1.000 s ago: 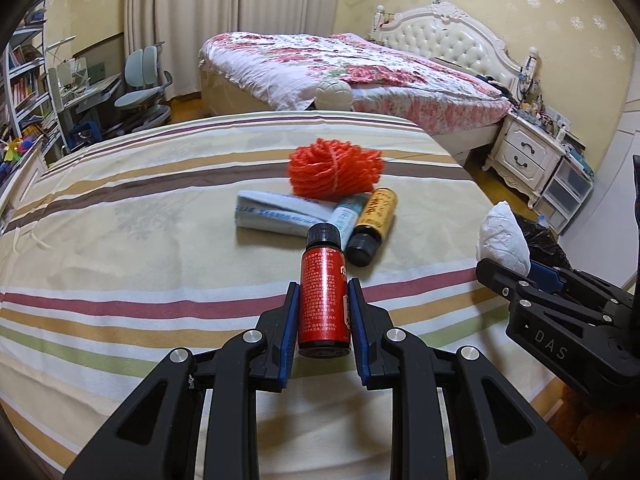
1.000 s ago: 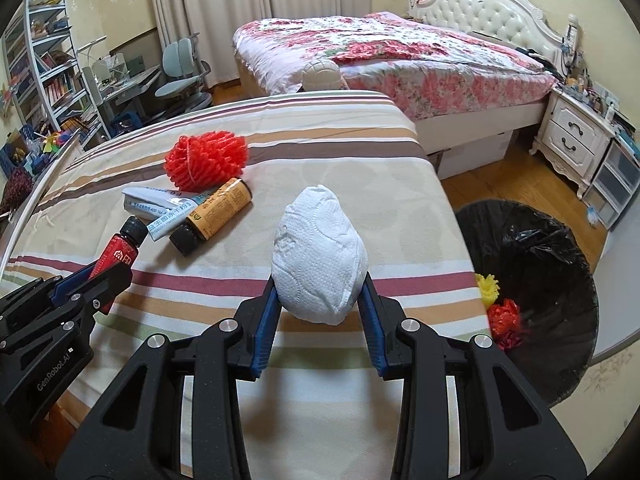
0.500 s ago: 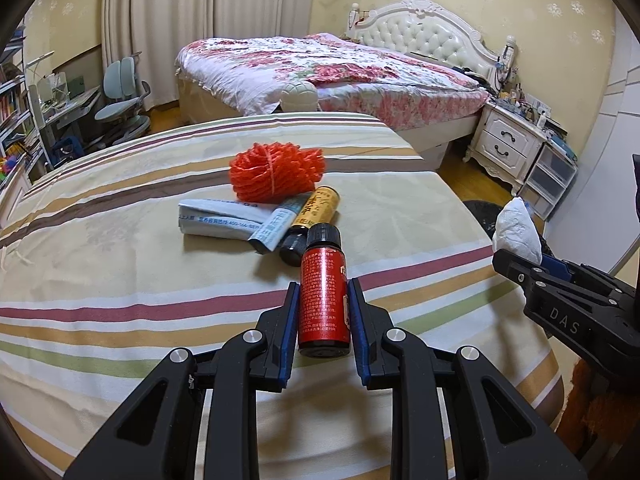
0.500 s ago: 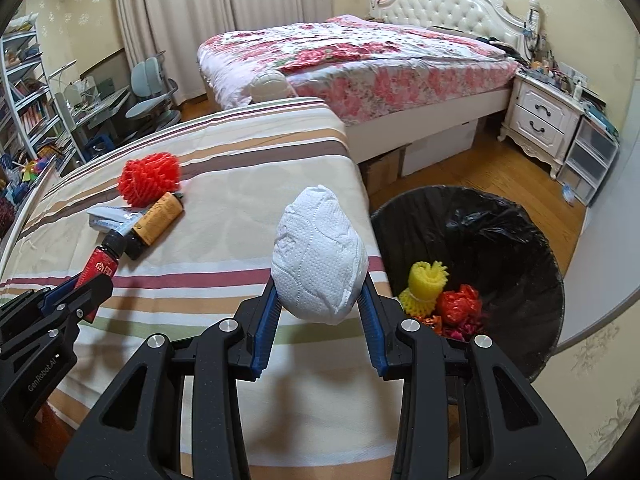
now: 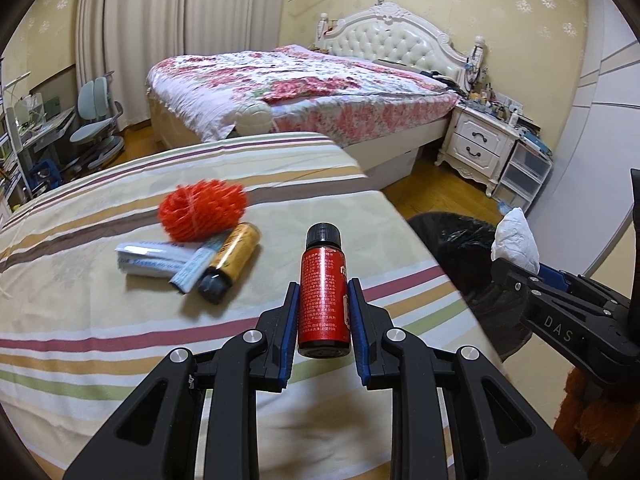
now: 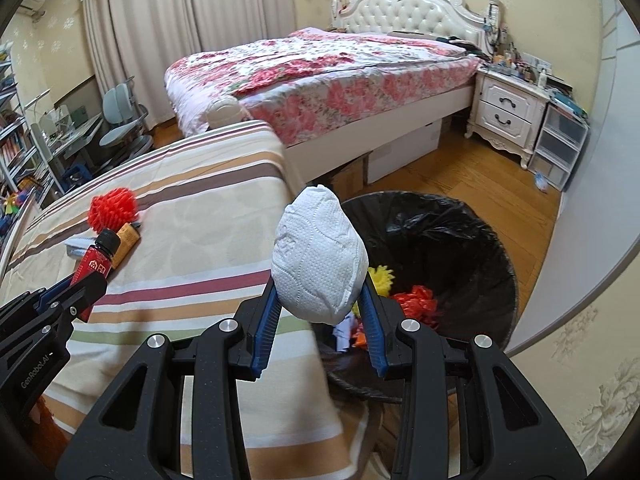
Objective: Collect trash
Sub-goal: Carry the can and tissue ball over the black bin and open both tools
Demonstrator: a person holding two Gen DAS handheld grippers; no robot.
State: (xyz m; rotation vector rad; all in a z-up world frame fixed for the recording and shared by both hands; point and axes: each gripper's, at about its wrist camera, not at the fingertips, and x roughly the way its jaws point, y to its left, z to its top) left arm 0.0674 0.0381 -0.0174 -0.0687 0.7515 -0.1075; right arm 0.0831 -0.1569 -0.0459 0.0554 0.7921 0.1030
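Note:
My left gripper (image 5: 323, 312) is shut on a small red bottle (image 5: 323, 300) with a black cap, held above the striped table (image 5: 100, 280). My right gripper (image 6: 318, 304) is shut on a crumpled white paper towel (image 6: 318, 264), held over the table's right edge beside the black-lined trash bin (image 6: 460, 240). The bin holds yellow and red scraps (image 6: 416, 300). On the table lie an orange foam net (image 5: 200, 210), an amber bottle (image 5: 232, 260) and a white tube (image 5: 156, 258). Each gripper shows in the other's view: the right gripper (image 5: 516, 256) at the right, the left gripper (image 6: 86, 280) at the left.
A floral bed (image 6: 320, 68) stands behind the table, a white nightstand (image 6: 508, 112) and plastic drawers (image 6: 560, 144) to the right. Desk chairs (image 5: 96, 120) and shelves are at the far left. Wooden floor (image 6: 460, 176) surrounds the bin.
Both grippers have swung to the right with their loads; the table items slid left in view, and the trash bin came into fuller view under the paper towel.

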